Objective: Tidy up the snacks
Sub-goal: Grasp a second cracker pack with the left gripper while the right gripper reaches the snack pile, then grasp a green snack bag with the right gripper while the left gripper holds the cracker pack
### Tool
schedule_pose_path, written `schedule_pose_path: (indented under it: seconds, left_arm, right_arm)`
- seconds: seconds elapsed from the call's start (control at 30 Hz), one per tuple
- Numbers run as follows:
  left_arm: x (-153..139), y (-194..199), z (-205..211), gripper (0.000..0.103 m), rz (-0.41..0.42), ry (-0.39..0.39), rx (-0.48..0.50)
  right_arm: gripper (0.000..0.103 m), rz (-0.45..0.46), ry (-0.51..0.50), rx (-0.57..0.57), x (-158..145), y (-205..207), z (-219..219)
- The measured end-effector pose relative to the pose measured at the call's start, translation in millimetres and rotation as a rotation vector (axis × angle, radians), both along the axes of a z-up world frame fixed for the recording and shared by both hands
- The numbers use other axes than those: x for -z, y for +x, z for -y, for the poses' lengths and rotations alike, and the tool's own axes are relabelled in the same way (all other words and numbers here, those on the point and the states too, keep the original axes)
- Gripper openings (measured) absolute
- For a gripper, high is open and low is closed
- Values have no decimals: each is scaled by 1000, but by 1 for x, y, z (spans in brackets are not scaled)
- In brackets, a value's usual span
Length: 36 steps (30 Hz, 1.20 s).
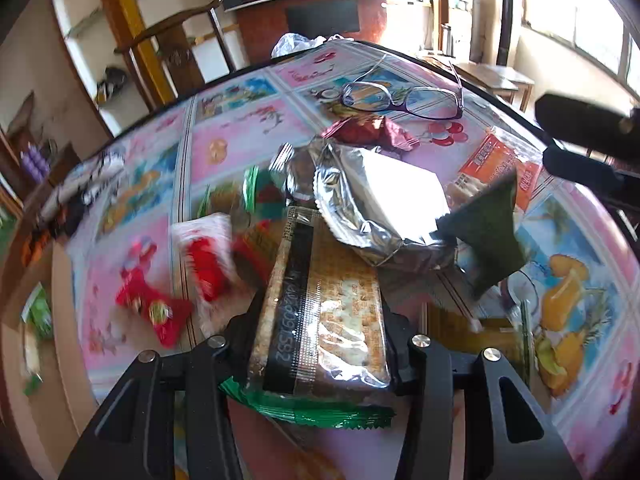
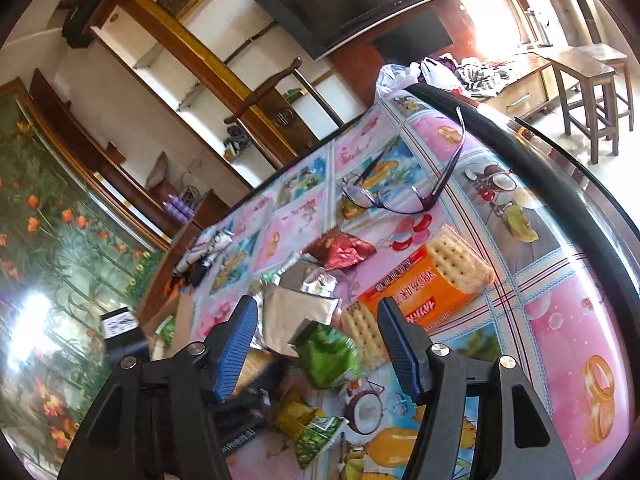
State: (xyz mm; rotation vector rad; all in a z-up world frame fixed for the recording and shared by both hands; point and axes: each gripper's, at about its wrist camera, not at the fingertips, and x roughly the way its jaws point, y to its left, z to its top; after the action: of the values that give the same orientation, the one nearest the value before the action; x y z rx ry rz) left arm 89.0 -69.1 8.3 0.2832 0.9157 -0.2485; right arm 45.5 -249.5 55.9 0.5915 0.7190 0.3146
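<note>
Left gripper clamped on a cracker packet, near edge of the patterned table. Right gripper unclenched, empty, above a green snack bag. Eyeglasses far, beyond a silver foil pack.

blurred: red snack packets | hidden: left gripper fingertips behind cracker pack

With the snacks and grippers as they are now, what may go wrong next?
1. The left hand-held gripper grips the cracker packet near one end; the silver foil pack leans on the other end and may slide off when it is lifted.
2. The purple glasses lie just beyond the pile and may get knocked.
3. The right hand-held gripper is open around a green packet; closing may crush it.
</note>
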Motion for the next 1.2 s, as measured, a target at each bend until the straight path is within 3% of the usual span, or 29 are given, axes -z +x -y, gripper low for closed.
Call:
schedule_pose_path:
  seconds: [0.1, 0.33, 0.6, 1.03, 1.1, 1.13, 1.2]
  left_arm:
    - [-2, -12, -12, 46, -3, -7, -20]
    - [-7, -39, -44, 46, -4, -102, -60]
    - [-15, -28, -69, 46, 25, -186, -128]
    - [-21, -30, -71, 46, 61, -190, -135]
    - [-21, -30, -71, 46, 63, -189, -134]
    - [-22, -31, -71, 46, 65, -188, -133]
    - [-22, -31, -70, 46, 68, -187, -133]
  right_arm:
    - [66, -27, -48, -21, 5, 4, -9]
    - [66, -51, -155, -101, 11, 8, -33]
    - [66, -81, -160, -26, 13, -1, -23]
    - [66, -146, -302, -61, 28, -7, -51]
    - [60, -139, -332, -76, 30, -7, -58]
    - [48, -136, -358, -80, 32, -7, -62]
    - [46, -123, -388, -88, 32, -8, -67]
